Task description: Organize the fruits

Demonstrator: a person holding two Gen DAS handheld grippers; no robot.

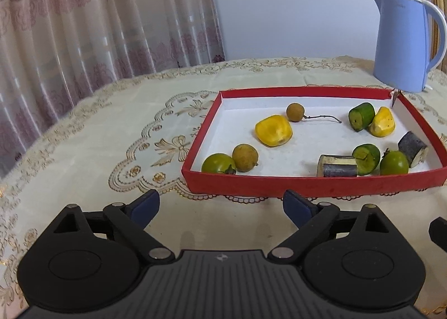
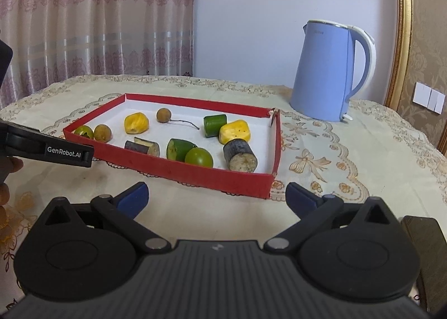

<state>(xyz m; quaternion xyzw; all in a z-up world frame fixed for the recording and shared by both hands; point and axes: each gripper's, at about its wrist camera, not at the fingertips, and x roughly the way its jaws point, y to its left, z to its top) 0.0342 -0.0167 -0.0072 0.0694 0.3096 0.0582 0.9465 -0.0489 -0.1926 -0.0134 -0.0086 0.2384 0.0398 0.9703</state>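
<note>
Left gripper (image 1: 220, 208) is held wide apart with nothing between the blue pads, just short of the near wall of the red tray (image 1: 307, 186). Right gripper (image 2: 216, 197) is likewise spread and empty, facing the tray's near right corner. All fruit pieces are seen inside the tray, ahead of both tools and past the near wall. Nearest to the left gripper are a green tomato (image 1: 218, 164) and a brown longan (image 1: 245, 157), touching each other in the near left corner. Nearest to the right gripper is a dark cut cylinder (image 2: 240, 155), standing on end with its cut face towards the camera, beside another green tomato (image 2: 199, 157). Either piece is judged reachable only by going over the wall.
</note>
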